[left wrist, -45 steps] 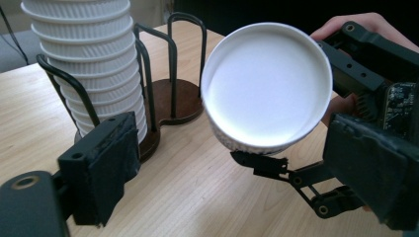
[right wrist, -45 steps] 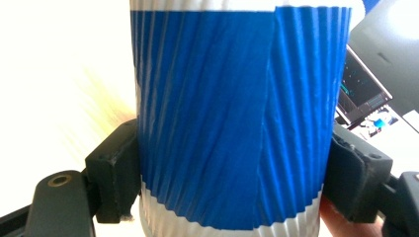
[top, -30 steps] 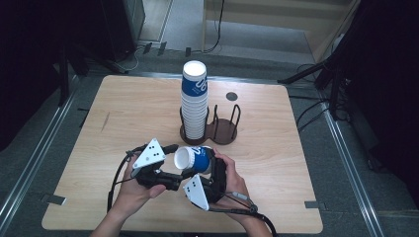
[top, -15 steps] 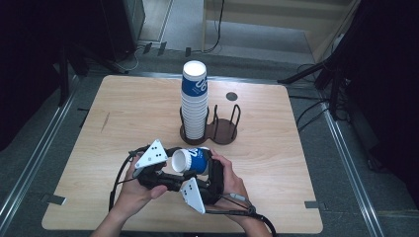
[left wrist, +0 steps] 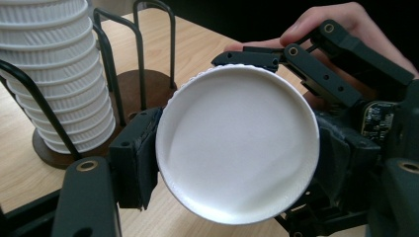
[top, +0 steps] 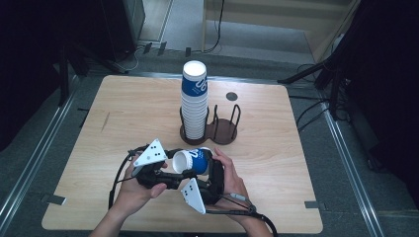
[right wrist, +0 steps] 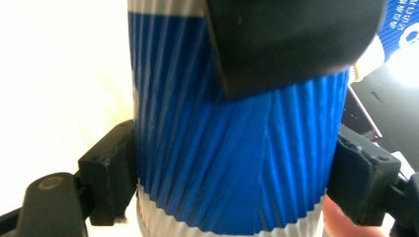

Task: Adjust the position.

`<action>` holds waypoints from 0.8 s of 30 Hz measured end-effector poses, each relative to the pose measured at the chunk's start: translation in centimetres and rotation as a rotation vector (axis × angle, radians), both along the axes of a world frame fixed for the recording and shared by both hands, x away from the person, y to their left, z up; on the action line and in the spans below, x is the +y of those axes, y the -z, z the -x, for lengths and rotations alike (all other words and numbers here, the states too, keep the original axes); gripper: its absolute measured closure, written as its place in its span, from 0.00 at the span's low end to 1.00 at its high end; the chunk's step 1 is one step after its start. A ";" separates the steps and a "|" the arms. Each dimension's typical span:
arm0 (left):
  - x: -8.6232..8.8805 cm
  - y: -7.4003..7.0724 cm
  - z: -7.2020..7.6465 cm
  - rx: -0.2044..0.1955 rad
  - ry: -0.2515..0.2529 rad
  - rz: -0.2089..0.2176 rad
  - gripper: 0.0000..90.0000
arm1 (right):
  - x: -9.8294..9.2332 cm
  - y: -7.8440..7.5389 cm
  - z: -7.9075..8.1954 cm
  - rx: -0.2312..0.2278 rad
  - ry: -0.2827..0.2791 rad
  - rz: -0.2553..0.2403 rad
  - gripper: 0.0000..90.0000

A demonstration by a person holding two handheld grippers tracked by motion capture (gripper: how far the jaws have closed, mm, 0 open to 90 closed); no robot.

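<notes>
1. The worktop (top: 123,123) carries a dark rack (top: 217,129) at its middle, toward the far edge, with a tall stack (top: 194,101) of blue-and-white cups in the rack's left bay; the high view takes in all of this at once.
2. Near the front edge, a little left of centre, a single cup (top: 191,161) lies on its side above the worktop between both hands, its white base turned toward the left edge.
3. The left gripper (top: 174,174) has its fingers clamped on the cup; they have just been closing, with the cup between them.
4. The left gripper view adds the cup's round white base (left wrist: 237,145) face-on, a black finger (left wrist: 136,158) pressed on its left rim, the stack's ribbed white rims (left wrist: 54,74) and the rack's wire loops (left wrist: 153,44) behind.
5. The right gripper (top: 210,173) has its fingers on either side of the cup; they have just been opening. Whether the pads press on it I cannot tell.
6. The right gripper view adds the cup's blue pleated wall (right wrist: 232,148) up close, a finger (right wrist: 111,173) at each flank and a black part crossing above.
7. Against the earlier high-view frames, the cup sits in much the same spot and the hands have hardly shifted.
</notes>
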State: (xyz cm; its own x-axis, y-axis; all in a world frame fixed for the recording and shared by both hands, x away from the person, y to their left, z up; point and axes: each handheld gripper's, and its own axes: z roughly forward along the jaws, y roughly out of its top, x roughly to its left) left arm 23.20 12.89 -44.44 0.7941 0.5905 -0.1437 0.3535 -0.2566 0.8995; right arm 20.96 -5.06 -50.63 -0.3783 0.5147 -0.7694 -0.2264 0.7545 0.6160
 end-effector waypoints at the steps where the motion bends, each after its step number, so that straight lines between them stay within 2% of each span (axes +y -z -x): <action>1: 0.2 0.0 0.0 0.001 0.009 0.008 0.32 | 0.0 0.0 0.0 0.007 -0.007 -0.005 0.17; 3: 0.2 0.0 0.0 -0.005 0.011 0.015 0.32 | 0.0 0.0 0.0 0.020 -0.028 -0.005 0.15; 5: 0.2 0.0 -0.1 -0.006 0.010 0.014 0.32 | 0.0 0.0 0.1 0.017 -0.030 -0.001 0.14; 7: 0.2 0.1 -0.1 -0.008 0.006 0.010 0.32 | 0.0 0.0 0.1 0.032 -0.029 -0.004 0.12; 12: 0.3 0.1 -0.1 -0.011 -0.010 0.010 0.32 | -0.2 -0.6 0.1 0.050 -0.039 -0.055 0.06; 21: 0.8 0.4 -0.4 -0.038 -0.113 0.001 0.32 | -0.7 -1.5 0.2 0.050 -0.053 -0.113 0.04; 24: 1.1 0.4 -0.5 -0.040 -0.127 0.005 0.32 | -0.8 -1.6 0.3 0.035 -0.066 -0.131 0.04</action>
State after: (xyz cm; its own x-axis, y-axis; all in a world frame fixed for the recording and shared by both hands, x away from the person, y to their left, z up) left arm 23.66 13.97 -44.87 0.7179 0.6864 -0.1163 0.3466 -0.2075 0.9148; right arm 20.67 -5.87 -49.05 -0.4402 0.5828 -0.6830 -0.2495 0.6514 0.7166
